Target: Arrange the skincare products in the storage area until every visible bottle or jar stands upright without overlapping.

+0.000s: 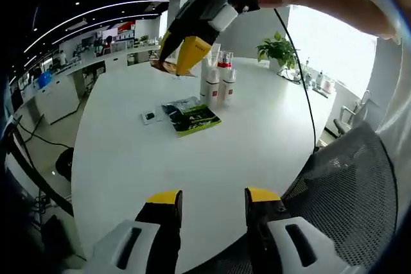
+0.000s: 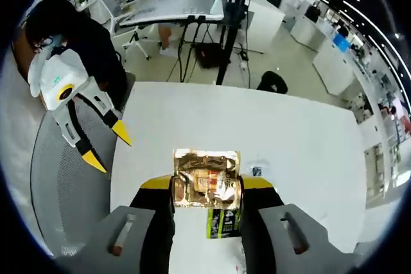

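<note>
In the left gripper view, the left gripper [image 1: 213, 205] is seen at the bottom with its yellow-tipped jaws spread apart and nothing between them, above the near edge of a round white table [image 1: 115, 158]. A small flat white item [image 1: 149, 117] lies toward the left of the table's middle, and just beside it on the right a dark green packet [image 1: 192, 116] lies flat. Behind the packet a cluster of white bottles [image 1: 219, 78] with red marks is seen standing upright, close together. Above them the right gripper [image 1: 181, 54] is held in the air, a gold foil pouch [image 1: 164, 65] pinched at its tips. A potted plant [image 1: 277, 49] stands at the far right edge of the table, and a mesh chair [image 1: 350, 190] is seen at lower right.

In the right gripper view, the left gripper [image 2: 110, 147] is seen at the left with jaws parted, over a grey chair [image 2: 64, 184]. At centre, the gold foil pouch [image 2: 207, 178] is clamped between the right gripper's [image 2: 207, 192] jaws, over the white table [image 2: 289, 145], with the green packet [image 2: 222, 221] partly hidden beneath it.
</note>
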A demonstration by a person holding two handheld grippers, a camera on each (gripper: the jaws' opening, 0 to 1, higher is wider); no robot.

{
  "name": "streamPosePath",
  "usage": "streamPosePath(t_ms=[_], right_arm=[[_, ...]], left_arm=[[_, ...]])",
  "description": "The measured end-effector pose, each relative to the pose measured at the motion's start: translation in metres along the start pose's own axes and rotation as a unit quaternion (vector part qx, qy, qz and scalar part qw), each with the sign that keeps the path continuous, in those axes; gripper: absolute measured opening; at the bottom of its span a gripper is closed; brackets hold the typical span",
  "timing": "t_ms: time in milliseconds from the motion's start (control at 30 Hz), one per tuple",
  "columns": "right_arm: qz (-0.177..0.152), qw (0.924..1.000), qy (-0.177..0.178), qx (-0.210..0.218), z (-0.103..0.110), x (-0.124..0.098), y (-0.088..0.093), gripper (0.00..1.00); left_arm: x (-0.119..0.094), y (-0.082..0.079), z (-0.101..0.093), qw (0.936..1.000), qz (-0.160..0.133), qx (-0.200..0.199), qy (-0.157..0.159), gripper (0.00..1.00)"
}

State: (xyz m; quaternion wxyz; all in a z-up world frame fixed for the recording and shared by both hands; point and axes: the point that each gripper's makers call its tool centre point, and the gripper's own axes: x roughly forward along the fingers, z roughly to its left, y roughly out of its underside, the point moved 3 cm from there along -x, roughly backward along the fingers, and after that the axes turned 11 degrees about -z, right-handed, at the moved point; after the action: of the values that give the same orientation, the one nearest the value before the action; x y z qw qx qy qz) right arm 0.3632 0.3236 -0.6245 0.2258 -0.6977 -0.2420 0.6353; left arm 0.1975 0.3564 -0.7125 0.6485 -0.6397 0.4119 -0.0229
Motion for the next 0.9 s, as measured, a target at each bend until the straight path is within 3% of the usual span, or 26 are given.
streamPosePath(t_ms=[467, 767, 900], right_arm=[[0.052, 0.9973, -0.026, 0.045, -0.039, 0.054, 0.024, 0.36], [0.079, 0.9946, -0.04, 0.054, -0.046, 0.091, 0.041, 0.37], [0.098, 0.9924, -0.047, 0.058, -0.052, 0.11, 0.057, 0.37]], left_arm=[[-0.002, 0.007, 0.005, 0.9996, 0.025, -0.009, -0.013, 0.34], [0.0, 0.013, 0.006, 0.9991, 0.038, -0.009, -0.016, 0.29], [-0.001, 0.016, 0.007, 0.9988, 0.047, -0.009, -0.015, 0.25]])
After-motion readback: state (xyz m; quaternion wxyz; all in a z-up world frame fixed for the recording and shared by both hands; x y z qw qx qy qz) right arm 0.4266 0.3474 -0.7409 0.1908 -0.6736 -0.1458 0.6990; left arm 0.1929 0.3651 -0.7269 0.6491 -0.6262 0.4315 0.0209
